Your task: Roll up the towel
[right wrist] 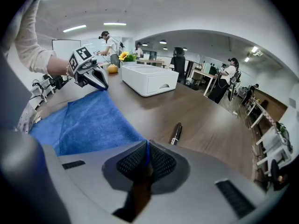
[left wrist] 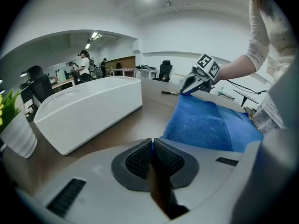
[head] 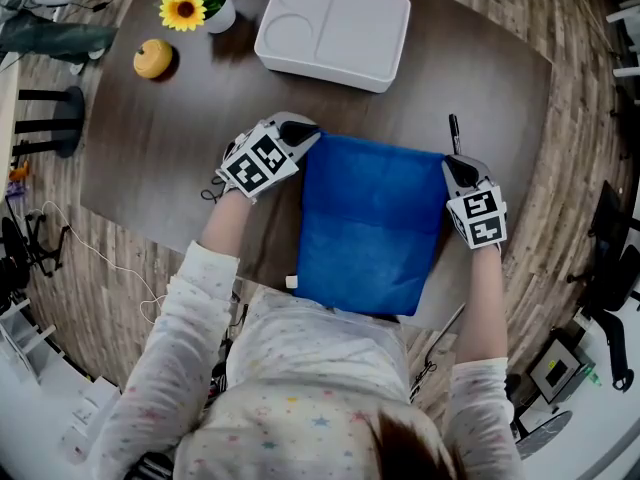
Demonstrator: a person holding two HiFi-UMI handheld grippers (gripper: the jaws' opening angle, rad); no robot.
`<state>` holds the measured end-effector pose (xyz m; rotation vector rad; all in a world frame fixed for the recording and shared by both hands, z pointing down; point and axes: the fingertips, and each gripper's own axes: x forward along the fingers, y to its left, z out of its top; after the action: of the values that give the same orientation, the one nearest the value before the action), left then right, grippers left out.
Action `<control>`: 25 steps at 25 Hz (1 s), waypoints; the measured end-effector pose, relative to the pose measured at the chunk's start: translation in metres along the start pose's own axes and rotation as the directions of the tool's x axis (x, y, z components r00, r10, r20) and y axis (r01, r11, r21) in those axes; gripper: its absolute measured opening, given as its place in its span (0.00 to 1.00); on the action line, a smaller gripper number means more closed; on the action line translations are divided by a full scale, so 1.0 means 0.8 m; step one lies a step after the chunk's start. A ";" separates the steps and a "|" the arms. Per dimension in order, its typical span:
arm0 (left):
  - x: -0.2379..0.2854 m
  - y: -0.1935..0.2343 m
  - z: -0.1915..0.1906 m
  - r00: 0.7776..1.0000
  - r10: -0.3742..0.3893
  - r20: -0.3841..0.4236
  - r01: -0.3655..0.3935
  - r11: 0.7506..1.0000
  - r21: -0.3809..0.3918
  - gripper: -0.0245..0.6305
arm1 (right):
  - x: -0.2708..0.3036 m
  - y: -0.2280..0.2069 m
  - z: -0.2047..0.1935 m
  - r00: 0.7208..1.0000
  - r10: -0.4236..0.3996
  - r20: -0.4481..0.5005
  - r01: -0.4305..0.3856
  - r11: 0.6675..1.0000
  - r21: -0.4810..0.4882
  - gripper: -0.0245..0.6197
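The towel (head: pixel 370 223) lies at the surface's (head: pixel 190 168) near edge. The left tongs (head: pixel 308 135) and right tongs (head: pixel 452 165) pinch its far corners. A tray (head: pixel 333 30) sits behind it, with a pot (head: pixel 218 10) and a fruit (head: pixel 153 58) to the tray's left. A pen (head: pixel 454 131) lies just beyond the right tongs.

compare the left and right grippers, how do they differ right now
The left gripper pinches the far left corner of the blue towel and slants toward the right. The right gripper pinches the far right corner and points nearly straight ahead. A pen lies just beyond the right gripper, none by the left. Both are shut on the towel.
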<state>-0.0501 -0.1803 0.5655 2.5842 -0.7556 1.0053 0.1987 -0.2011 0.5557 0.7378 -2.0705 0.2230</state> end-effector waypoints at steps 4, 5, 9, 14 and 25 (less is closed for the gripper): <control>-0.001 0.012 -0.011 0.998 0.059 -0.013 -0.059 0.997 -0.047 0.07 | 0.002 -0.006 -0.007 1.000 -0.017 -0.021 0.017 1.000 0.017 0.07; -0.002 0.012 -0.010 0.998 0.060 0.004 -0.060 0.996 -0.061 0.08 | 0.001 -0.005 -0.007 1.000 -0.013 -0.022 0.013 1.000 0.022 0.07; -0.016 0.017 0.005 0.992 0.071 0.100 -0.063 0.994 -0.090 0.08 | -0.006 -0.003 0.001 1.000 -0.001 0.003 0.001 1.000 0.022 0.13; -0.017 0.016 0.017 0.995 0.009 0.097 -0.009 1.000 -0.003 0.08 | -0.005 0.000 0.016 0.998 0.053 0.027 -0.053 0.999 0.006 0.19; 0.010 -0.011 -0.001 0.994 -0.099 -0.046 0.105 0.977 0.188 0.06 | 0.013 0.017 0.007 0.985 0.130 -0.110 -0.143 0.982 -0.125 0.06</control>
<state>-0.0406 -0.1761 0.5712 2.7244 -0.5350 1.1394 0.1824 -0.1972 0.5626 0.4943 -2.0193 0.1937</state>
